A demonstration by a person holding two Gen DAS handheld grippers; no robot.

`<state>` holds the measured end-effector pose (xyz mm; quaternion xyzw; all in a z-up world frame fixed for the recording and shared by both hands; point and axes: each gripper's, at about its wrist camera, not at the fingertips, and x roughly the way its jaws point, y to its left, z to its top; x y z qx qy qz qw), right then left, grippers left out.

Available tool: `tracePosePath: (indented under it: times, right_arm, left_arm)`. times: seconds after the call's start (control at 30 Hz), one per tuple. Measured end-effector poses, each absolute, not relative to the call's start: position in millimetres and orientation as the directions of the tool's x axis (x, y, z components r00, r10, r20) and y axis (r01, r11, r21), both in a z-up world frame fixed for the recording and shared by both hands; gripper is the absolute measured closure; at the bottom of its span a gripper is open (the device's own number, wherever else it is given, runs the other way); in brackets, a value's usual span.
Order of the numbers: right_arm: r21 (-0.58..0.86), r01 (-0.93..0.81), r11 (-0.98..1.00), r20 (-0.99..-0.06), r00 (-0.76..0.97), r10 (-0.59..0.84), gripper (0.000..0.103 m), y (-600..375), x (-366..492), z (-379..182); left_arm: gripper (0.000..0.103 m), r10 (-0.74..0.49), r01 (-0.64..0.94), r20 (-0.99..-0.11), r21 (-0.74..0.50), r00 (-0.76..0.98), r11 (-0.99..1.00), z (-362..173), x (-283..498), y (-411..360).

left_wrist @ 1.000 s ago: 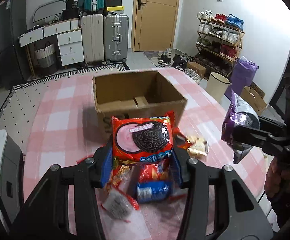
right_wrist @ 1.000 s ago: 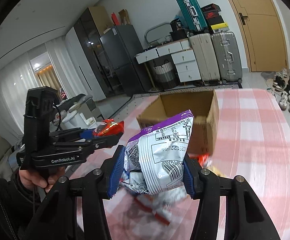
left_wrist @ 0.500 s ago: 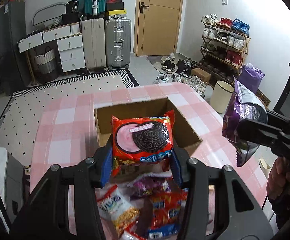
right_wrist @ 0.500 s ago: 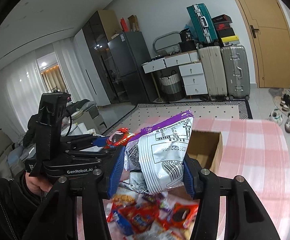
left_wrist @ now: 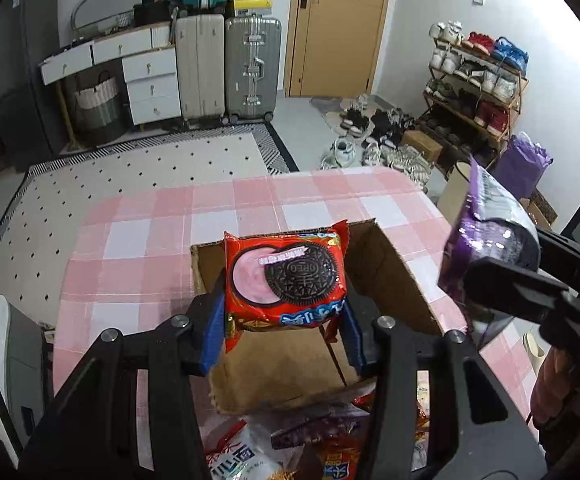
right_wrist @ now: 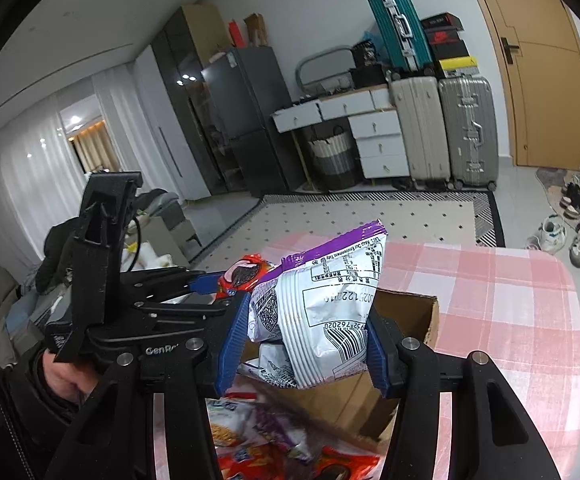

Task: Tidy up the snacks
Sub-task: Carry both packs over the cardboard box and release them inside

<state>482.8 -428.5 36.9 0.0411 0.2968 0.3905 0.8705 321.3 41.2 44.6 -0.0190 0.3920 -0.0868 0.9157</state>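
Left gripper [left_wrist: 286, 316] clamps the red Oreo pack [left_wrist: 286, 276], hanging right over the open box [left_wrist: 390, 264] on the pink checked table [left_wrist: 150, 232]. Right gripper [right_wrist: 306, 344] squeezes the purple-and-white bag [right_wrist: 330, 312] above the box's near edge. More snacks [right_wrist: 250, 432] lie heaped at the table's near edge, against the box

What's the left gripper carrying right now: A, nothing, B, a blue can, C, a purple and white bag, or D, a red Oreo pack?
D: the left tongs are clamped on the red Oreo pack, held over the box.
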Motion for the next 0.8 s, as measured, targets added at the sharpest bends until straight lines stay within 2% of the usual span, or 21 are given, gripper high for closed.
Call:
tracePosePath:
  times: [0.33, 0.7, 0.77, 0.8]
  right_arm:
    - [0.267, -0.626, 0.733, -0.560, 0.518, 0.646, 0.051, -411, 519, -16]
    - [0.255, -0.603, 0.756, -0.590, 0.523, 0.616, 0.049, -406, 537, -41]
    - [0.256, -0.596, 0.761, -0.590, 0.527, 0.612, 0.047, -406, 538, -43]
    - [0.258, -0.595, 0.761, -0.586, 0.530, 0.613, 0.047, -407, 539, -42]
  left_arm:
    - [0.058, -0.181, 0.148, -0.761, -0.113, 0.623, 0.983, -4, 363, 28]
    - [0.057, -0.192, 0.151, -0.780, -0.126, 0.595, 0.980, -40, 379, 23]
    - [0.052, -0.191, 0.151, -0.785, -0.125, 0.589, 0.981, -43, 378, 23]
    - [0.044, -0.196, 0.156, -0.783, -0.127, 0.591, 0.980, -43, 378, 22]
